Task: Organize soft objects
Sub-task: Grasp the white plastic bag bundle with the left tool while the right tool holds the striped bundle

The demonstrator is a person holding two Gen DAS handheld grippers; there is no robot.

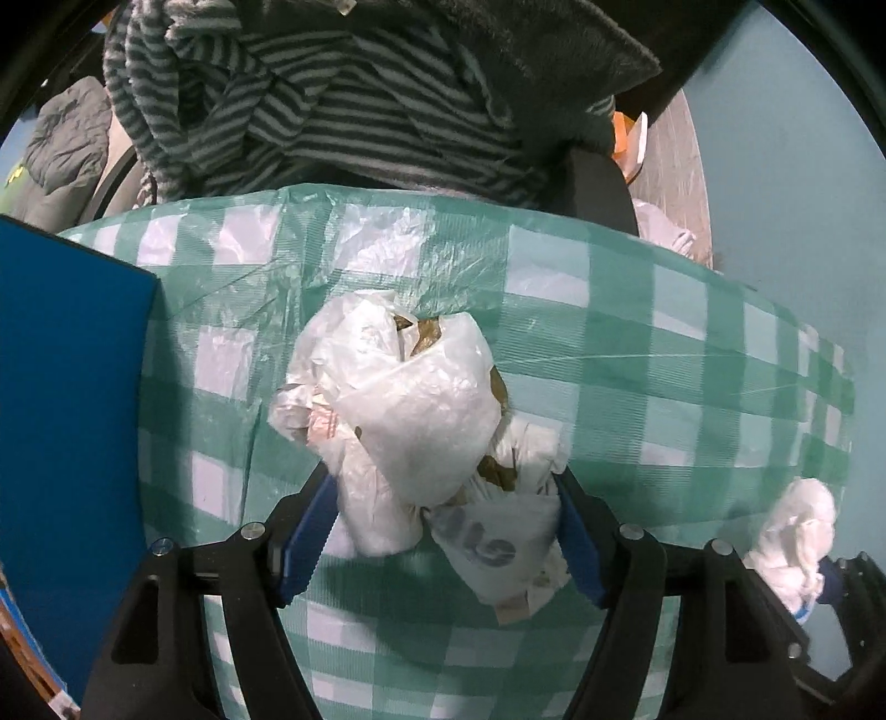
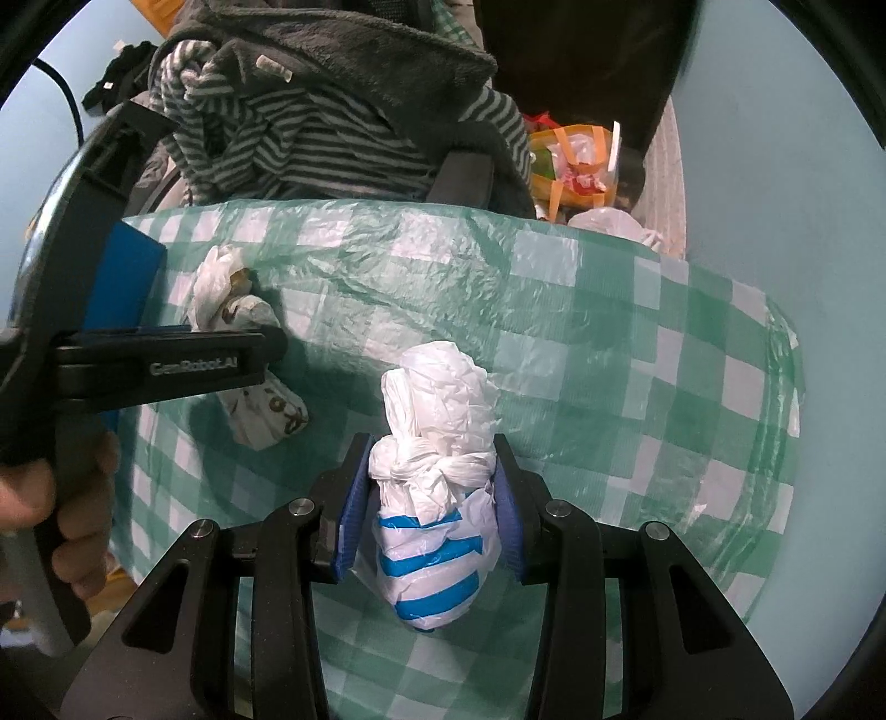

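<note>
I look down on a table under a green-and-white checked plastic cloth [image 1: 637, 354], with a pale blue wall behind it.

Under my left gripper [image 1: 443, 526] lies a crumpled white plastic bag bundle [image 1: 410, 399], with brownish pieces showing through its folds and some dark print on its lower part. It rests on the cloth between the two blue pads [image 1: 310, 531]. The jaws stand wide and I see small gaps at the sides, so the pads do not press it. In the right wrist view the same bundle [image 2: 243, 354] is partly hidden behind the black body of the left gripper [image 2: 166, 360], and a hand [image 2: 61, 515] holds its handle at the left edge.

My right gripper [image 2: 429, 509] pinches a knotted white bag with blue stripes [image 2: 432, 498]. The blue pads [image 2: 351, 509] press it from both sides just under the knot, and it stands upright over the cloth. From the left wrist view this bag [image 1: 797, 531] is near the right edge of the table, well apart from the first bundle.

At the left edge of the table lies a flat blue thing [image 1: 66, 387]. Behind the table a striped grey garment [image 2: 310, 144] is heaped with a dark fleece [image 2: 360, 50] on it. To the right of them stands a bag with orange handles [image 2: 576, 160].
</note>
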